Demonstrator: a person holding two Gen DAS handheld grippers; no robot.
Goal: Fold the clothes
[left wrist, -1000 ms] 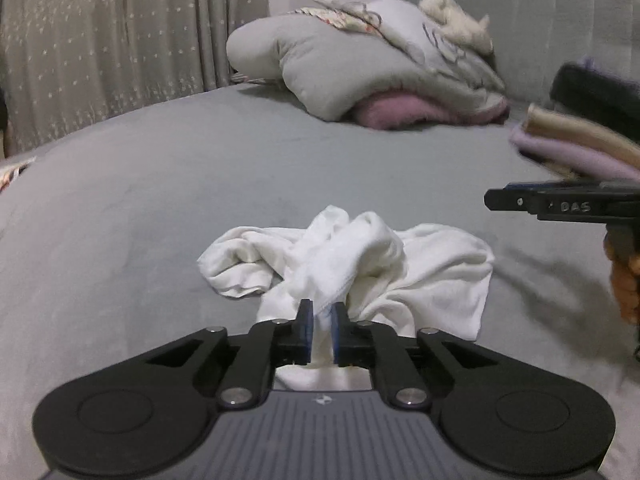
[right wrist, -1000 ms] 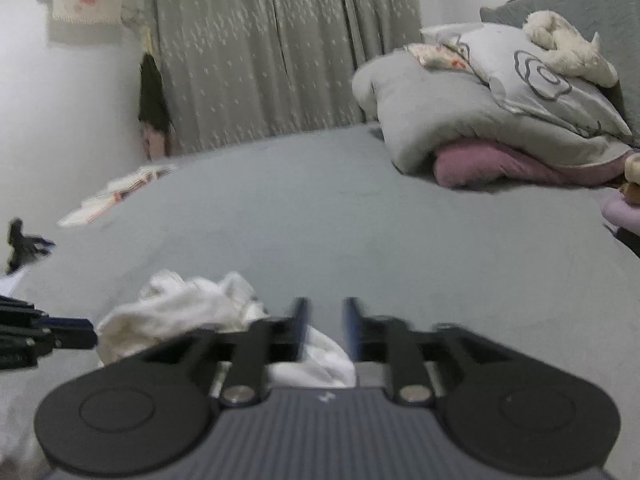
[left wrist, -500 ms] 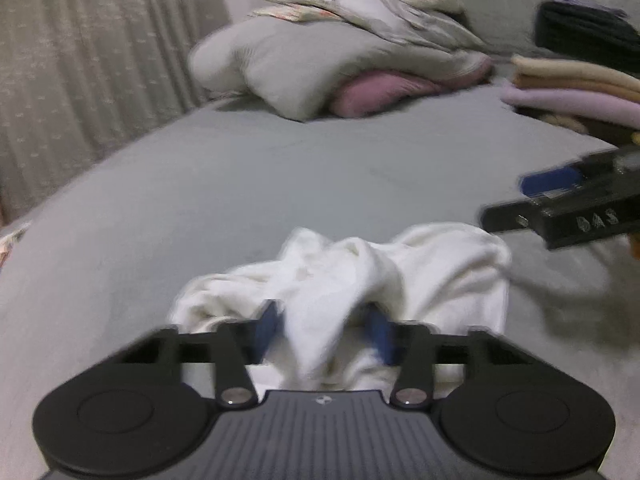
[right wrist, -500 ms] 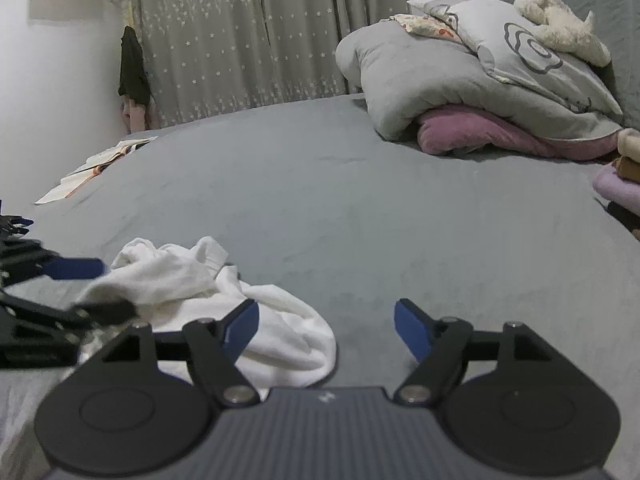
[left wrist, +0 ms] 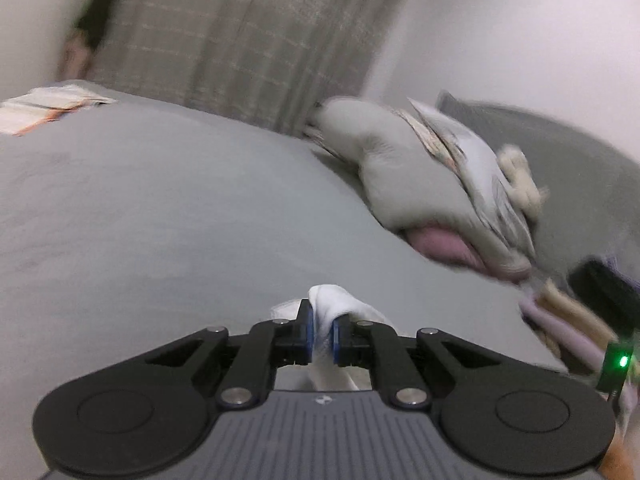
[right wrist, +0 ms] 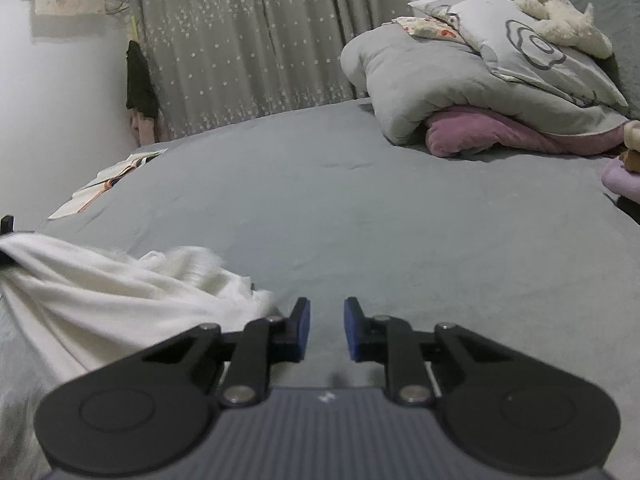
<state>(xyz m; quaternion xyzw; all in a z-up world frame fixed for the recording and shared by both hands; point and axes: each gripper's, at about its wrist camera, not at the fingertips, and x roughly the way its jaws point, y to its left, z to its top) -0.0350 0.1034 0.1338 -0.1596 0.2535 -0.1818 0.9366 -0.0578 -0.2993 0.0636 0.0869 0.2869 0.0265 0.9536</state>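
Observation:
My left gripper (left wrist: 321,334) is shut on a fold of the white garment (left wrist: 334,304), which bulges above the blue pads and hangs below them; the view is blurred and tilted. In the right wrist view the white garment (right wrist: 104,300) is pulled up at the left edge and drapes down to the grey bed (right wrist: 400,220), its near edge just left of my right gripper (right wrist: 326,328). The right gripper holds nothing, its jaws a small gap apart, just above the bed.
A grey duvet with a pink blanket and pillows (right wrist: 480,92) is piled at the bed's far right. Folded clothes (left wrist: 576,320) are stacked at the right. An open book (right wrist: 108,176) lies at the far left edge. Curtains (right wrist: 248,40) hang behind.
My left gripper has closed on the white garment and lifted it, swinging left. My right gripper opened wide, then narrowed to a small gap, and sits closer to the garment's edge.

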